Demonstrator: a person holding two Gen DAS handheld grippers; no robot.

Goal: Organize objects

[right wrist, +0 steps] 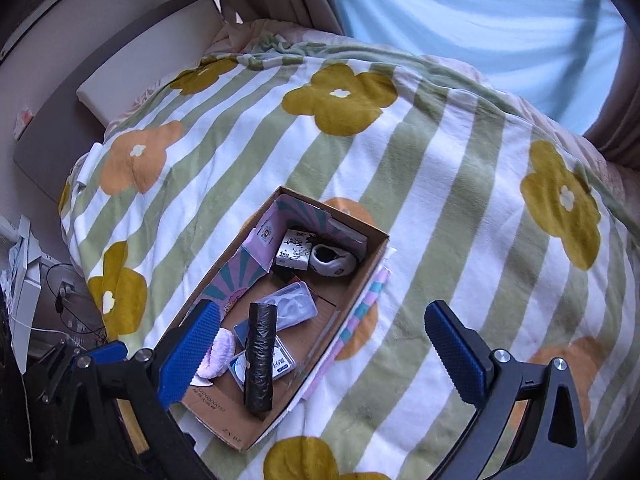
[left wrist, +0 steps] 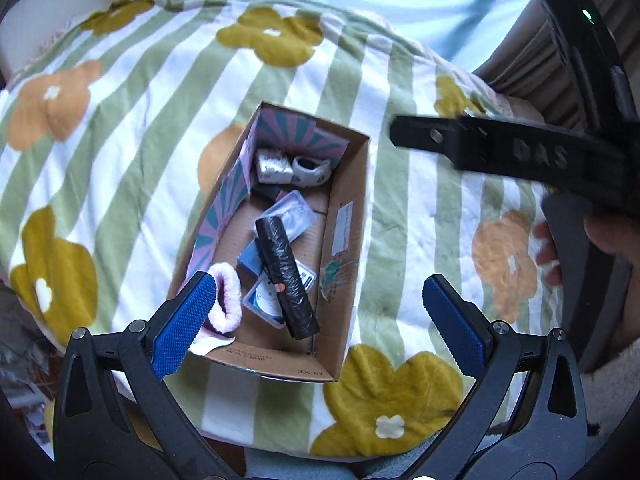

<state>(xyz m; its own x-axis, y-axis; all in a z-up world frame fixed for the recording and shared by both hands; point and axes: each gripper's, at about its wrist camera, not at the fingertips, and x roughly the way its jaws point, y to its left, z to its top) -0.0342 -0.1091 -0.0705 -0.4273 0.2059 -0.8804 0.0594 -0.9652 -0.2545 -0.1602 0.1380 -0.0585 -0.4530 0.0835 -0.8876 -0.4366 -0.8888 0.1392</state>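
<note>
An open cardboard box [left wrist: 347, 216] [right wrist: 362, 272] lies on the bed. Inside are a black roll of bags [left wrist: 286, 276] [right wrist: 260, 354], a fluffy pink item [left wrist: 228, 296] [right wrist: 220, 352], clear plastic cases [left wrist: 290, 212] [right wrist: 292, 306], a small white printed box [left wrist: 272, 166] [right wrist: 294, 254] and a white rolled item [left wrist: 312, 168] [right wrist: 332, 260]. My left gripper [left wrist: 316, 312] is open and empty, hovering above the box's near end. My right gripper [right wrist: 324, 344] is open and empty above the box's near right side; its body shows in the left wrist view [left wrist: 520, 148].
A striped green and white blanket with yellow and orange flowers [left wrist: 140, 100] [right wrist: 440, 160] covers the bed. A light blue curtain [right wrist: 480, 12] hangs behind. A white headboard cushion [right wrist: 148, 56] is at far left. Cables and clutter [right wrist: 60, 292] lie on the floor at left.
</note>
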